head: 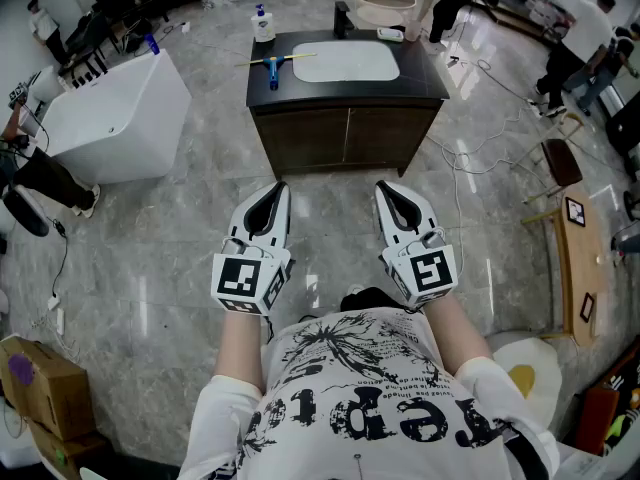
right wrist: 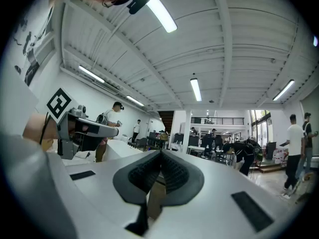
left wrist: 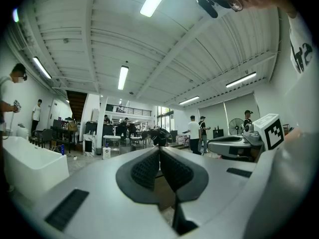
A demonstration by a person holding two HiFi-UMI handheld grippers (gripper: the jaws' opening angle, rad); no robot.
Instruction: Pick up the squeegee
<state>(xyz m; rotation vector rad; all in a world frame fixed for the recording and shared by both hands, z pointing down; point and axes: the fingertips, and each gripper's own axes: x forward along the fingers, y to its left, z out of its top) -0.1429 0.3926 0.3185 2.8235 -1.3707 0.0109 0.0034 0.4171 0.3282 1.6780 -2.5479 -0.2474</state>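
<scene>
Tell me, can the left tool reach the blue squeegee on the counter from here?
Probably not yet: the left tool is shut and held back, with floor separating it from the counter. Nothing blocks the squeegee.

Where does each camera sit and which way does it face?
Head view: on the person's head, facing steeply down at floor, cabinet and squeegee; shows left gripper, right gripper, forearms, shirt.
Left gripper view: on the left gripper, level along its shut jaws into the hall; shirt at right.
Right gripper view: on the right gripper, likewise; jaws shut.
Shared: each gripper view catches the other gripper.
</scene>
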